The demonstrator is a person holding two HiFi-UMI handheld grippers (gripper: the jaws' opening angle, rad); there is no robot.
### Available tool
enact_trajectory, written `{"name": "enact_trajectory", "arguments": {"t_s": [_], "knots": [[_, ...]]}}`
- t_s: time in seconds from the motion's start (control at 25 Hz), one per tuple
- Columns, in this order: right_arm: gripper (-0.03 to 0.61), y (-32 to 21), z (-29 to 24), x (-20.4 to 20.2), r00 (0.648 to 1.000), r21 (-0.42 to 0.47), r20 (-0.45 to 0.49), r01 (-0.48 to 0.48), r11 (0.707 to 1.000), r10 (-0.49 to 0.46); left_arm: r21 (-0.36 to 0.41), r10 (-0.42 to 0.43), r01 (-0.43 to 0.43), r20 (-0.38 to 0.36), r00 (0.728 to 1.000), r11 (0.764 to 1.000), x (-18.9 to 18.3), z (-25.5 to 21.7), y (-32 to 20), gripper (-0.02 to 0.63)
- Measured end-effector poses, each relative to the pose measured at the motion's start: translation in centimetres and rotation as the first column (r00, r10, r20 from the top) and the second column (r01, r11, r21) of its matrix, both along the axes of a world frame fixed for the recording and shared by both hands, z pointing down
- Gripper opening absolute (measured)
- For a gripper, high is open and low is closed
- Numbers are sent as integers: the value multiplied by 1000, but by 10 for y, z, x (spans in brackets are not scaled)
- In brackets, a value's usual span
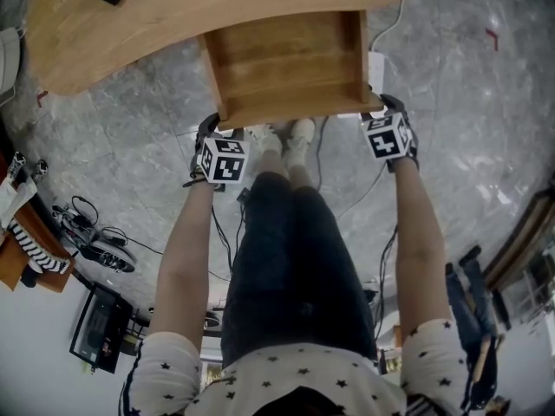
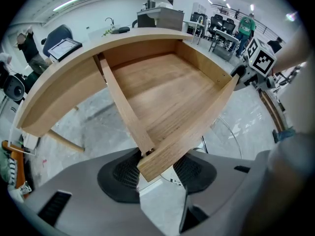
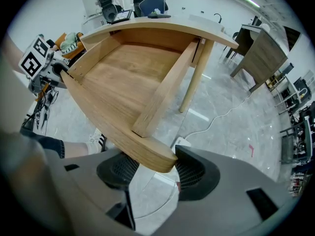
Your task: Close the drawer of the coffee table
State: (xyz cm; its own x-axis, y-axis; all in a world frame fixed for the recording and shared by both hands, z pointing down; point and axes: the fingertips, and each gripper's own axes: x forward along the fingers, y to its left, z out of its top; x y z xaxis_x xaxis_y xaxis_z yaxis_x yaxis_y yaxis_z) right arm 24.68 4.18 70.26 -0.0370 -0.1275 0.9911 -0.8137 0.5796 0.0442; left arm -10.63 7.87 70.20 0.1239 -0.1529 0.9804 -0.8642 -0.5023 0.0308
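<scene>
grey marble floor (image 1: 486,128) spreads under everything. the wooden bench (image 1: 156,24) fills the top of the head view, and the frame's upper edge cuts off its curved top. the drawer (image 1: 286,59) stands pulled well out from the bench's near edge, open and empty, with its front board nearest the person.

the left claw (image 1: 215,133) is at the front board's left end and the right claw (image 1: 388,111) at its right end, both pointing down. the head view shows both forearms (image 1: 186,258) and marker cubes (image 1: 223,159), but they hide the jaws beneath them. the left gripper view shows the left claw (image 2: 156,173) pinching the corner of the front board, with a black pad (image 2: 120,173) against each face. the right gripper view shows the right claw (image 3: 150,173) clamped the same way on the board's rounded end. its right-hand pad (image 3: 197,173) sits tight against the wood, and the other pad is partly hidden behind the board.

the gripper views show the bench's legs (image 3: 196,77), which the top hides from the head view. the head view shows both white shoes (image 1: 286,135) under the drawer's front, while the right gripper view catches only one. the drawer's runners can't be made out in any view.
</scene>
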Motion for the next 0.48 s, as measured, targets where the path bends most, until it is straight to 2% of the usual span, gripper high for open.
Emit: {"name": "enact_trajectory", "arguments": {"t_s": [0.48], "knots": [[236,-2,-20,-3,1000,-19,14,6,1000,-5,-12,5,-5,-10,1000,1000,-3,-21,-4,207]]}}
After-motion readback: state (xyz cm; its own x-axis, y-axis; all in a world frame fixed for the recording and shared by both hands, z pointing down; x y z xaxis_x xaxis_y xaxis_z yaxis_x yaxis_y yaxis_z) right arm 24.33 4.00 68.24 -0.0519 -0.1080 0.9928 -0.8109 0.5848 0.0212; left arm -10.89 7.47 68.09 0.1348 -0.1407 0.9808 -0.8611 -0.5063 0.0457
